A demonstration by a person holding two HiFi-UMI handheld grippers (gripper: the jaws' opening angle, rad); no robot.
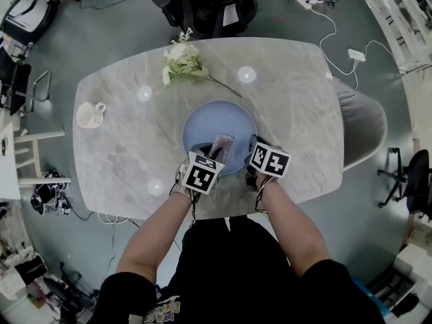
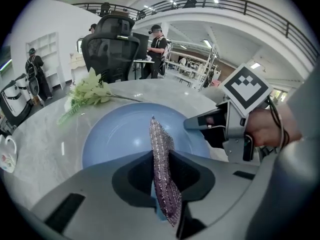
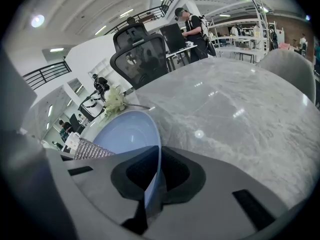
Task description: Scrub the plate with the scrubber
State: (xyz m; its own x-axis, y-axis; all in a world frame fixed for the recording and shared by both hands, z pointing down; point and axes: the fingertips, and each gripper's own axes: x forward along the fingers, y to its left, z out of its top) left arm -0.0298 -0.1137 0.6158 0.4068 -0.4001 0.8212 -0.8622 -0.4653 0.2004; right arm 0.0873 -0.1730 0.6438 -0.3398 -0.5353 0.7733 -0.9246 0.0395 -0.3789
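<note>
A round light-blue plate (image 1: 219, 128) lies on the marble table, near its front edge. My left gripper (image 1: 210, 155) is shut on a flat glittery purple scrubber (image 2: 161, 156), which stands on edge between the jaws and reaches out over the plate (image 2: 125, 131). The scrubber (image 1: 221, 144) sits over the plate's near part in the head view. My right gripper (image 1: 254, 155) is shut on the plate's right rim (image 3: 156, 149); the thin blue edge runs straight between its jaws. In the right gripper view the scrubber (image 3: 90, 149) shows at the left.
A bunch of white flowers (image 1: 182, 63) lies behind the plate. A white cup on a saucer (image 1: 89, 115) stands at the table's left end. A black office chair (image 1: 212, 5) stands beyond the far edge, a grey chair (image 1: 364, 123) to the right.
</note>
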